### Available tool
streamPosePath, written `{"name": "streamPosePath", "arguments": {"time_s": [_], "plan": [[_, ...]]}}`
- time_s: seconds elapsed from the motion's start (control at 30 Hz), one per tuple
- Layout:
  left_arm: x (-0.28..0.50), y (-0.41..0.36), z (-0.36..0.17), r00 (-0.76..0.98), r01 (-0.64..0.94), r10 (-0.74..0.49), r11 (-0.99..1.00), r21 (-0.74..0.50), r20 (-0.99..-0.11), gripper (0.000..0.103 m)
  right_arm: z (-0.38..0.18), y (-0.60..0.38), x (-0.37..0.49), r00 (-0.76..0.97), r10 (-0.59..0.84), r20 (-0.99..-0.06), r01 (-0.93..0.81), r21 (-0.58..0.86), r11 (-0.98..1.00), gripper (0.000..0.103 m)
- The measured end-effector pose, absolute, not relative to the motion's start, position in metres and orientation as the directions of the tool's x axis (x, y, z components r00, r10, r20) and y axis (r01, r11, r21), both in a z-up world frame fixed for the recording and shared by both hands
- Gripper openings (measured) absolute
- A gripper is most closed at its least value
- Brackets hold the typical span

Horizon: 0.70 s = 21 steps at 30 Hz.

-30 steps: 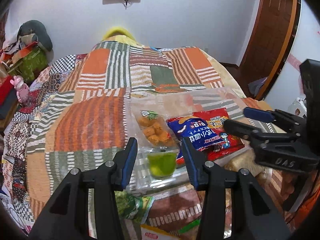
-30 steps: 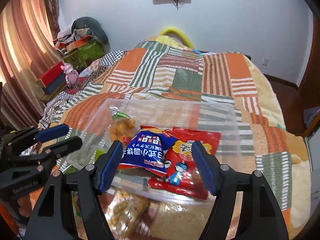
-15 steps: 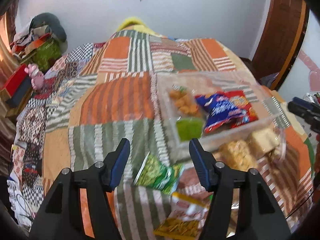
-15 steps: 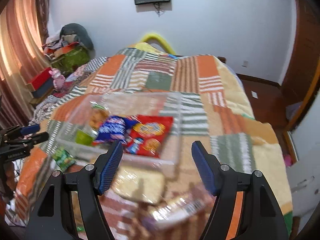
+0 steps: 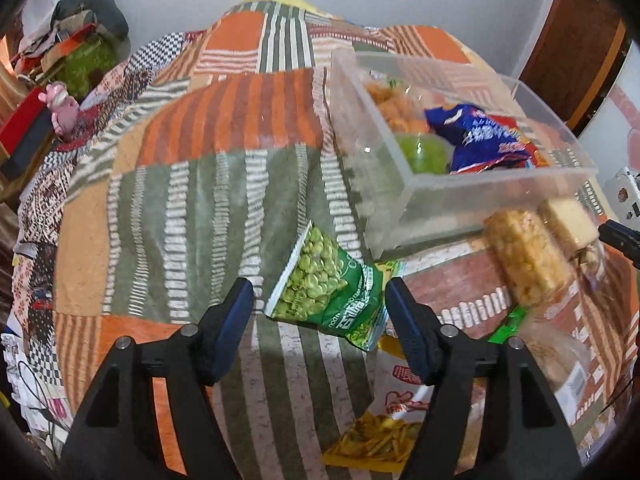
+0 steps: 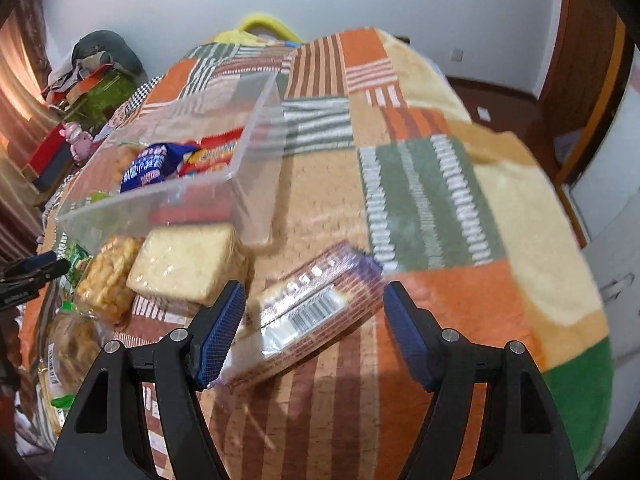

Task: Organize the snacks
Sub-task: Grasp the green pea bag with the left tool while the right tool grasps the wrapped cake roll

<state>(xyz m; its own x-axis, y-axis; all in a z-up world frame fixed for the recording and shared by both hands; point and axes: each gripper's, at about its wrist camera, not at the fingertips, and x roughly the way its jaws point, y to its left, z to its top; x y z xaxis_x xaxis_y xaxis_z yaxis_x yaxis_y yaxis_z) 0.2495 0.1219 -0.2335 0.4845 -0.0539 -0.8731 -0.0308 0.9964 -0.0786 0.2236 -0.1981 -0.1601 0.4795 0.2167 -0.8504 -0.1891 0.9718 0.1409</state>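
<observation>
A clear plastic bin point(image 5: 460, 196) point(image 6: 256, 200) on the patchwork bed holds a blue snack bag point(image 5: 480, 140) point(image 6: 148, 164), a red bag point(image 6: 216, 152), an orange snack pack point(image 5: 396, 108) and a green cup point(image 5: 424, 152). My left gripper point(image 5: 320, 304) is open, its fingers either side of a green pea bag point(image 5: 328, 292) lying on the blanket. My right gripper point(image 6: 314, 312) is open over a purple-wrapped biscuit pack point(image 6: 312, 308). I cannot tell if either touches its pack.
Beside the bin lie a crispy rice bar point(image 5: 528, 256) point(image 6: 108, 276), a pale cake pack point(image 6: 184, 260) point(image 5: 568, 220), a yellow fries bag point(image 5: 380, 440) and other wrapped snacks point(image 6: 68, 352). The bed edge point(image 6: 576, 280) falls away right. Clutter point(image 5: 60, 64) stands at the left.
Both grippers have drawn back from the bin and dropped lower: the left now frames the green pea bag, the right the purple biscuit pack. Both stay open.
</observation>
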Motion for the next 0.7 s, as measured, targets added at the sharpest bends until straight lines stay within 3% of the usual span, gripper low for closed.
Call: {"name": "streamPosePath", "arguments": {"time_s": [0.27, 0.43, 0.53, 0.7], "plan": [[0.256, 0.103, -0.251, 0.480, 0.023, -0.023, 1.000, -0.014, -0.877, 0.077, -0.169, -0.182, 0.226, 0.462, 0.222, -0.859, -0.214, 0.135, 0.967, 0.071], [0.259, 0.098, -0.256, 0.488, 0.023, -0.010, 1.000, 0.002, -0.873, 0.076, -0.180, -0.185, 0.229, 0.433, 0.245, -0.868, -0.216, 0.164, 0.963, 0.072], [0.258, 0.100, -0.255, 0.500, 0.016, -0.015, 1.000, -0.008, -0.866, 0.070, -0.180, -0.183, 0.226, 0.440, 0.229, -0.868, -0.227, 0.139, 0.964, 0.071], [0.253, 0.103, -0.251, 0.509, 0.014, -0.022, 1.000, -0.018, -0.860, 0.056, -0.177, -0.179, 0.222, 0.443, 0.226, -0.867, -0.253, 0.121, 0.960, 0.048]]}}
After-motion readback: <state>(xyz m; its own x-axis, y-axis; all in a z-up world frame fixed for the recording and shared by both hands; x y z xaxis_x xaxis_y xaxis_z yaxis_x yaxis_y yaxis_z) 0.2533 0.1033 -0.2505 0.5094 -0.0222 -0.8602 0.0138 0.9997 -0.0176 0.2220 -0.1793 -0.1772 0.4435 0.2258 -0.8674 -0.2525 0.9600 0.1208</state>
